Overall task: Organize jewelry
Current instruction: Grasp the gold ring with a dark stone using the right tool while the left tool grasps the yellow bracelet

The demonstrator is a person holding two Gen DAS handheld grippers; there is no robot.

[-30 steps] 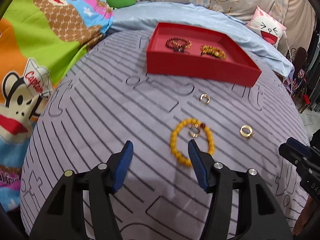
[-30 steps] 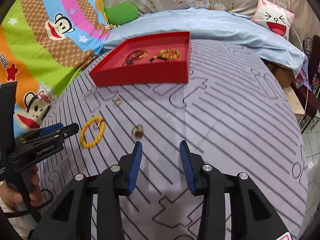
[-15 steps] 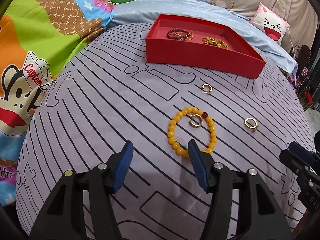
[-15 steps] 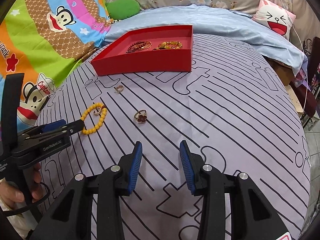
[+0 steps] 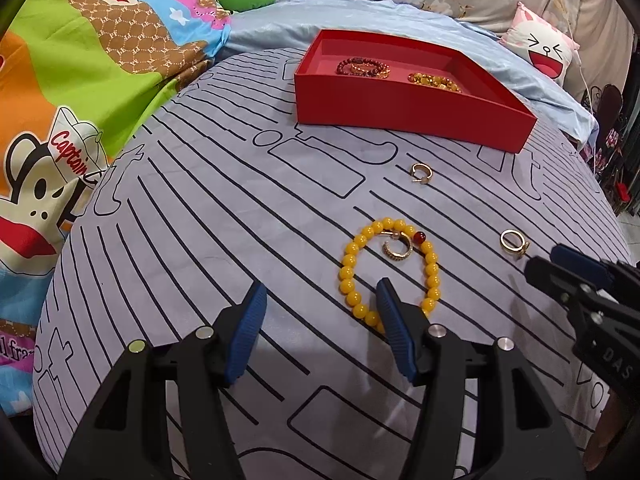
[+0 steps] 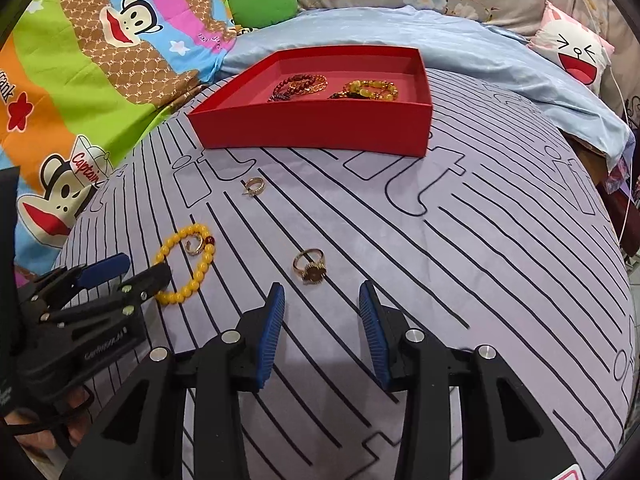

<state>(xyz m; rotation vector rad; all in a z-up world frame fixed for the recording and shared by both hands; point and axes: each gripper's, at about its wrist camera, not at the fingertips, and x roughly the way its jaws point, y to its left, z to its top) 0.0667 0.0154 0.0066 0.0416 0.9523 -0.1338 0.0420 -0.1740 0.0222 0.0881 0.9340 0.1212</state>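
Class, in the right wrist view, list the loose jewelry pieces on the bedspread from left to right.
Yellow bead bracelet → hoop earring inside it → small hoop earring → gold ring.

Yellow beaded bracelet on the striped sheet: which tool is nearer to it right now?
Left. The left tool is open, its right finger overlapping the yellow beaded bracelet's near edge. The right tool, also open, sits off to the bracelet's right, just behind the gold flower-topped ring.

A lilac bedsheet (image 5: 200, 220) carries black line patterns. The rectangular cardboard tray (image 5: 400, 110) is red. A beaded bracelet (image 5: 348, 276) is yellow with one dark red bead. The metal ring (image 6: 310, 266) is gold. Both grippers' finger pads (image 6: 272, 328) are blue on black.
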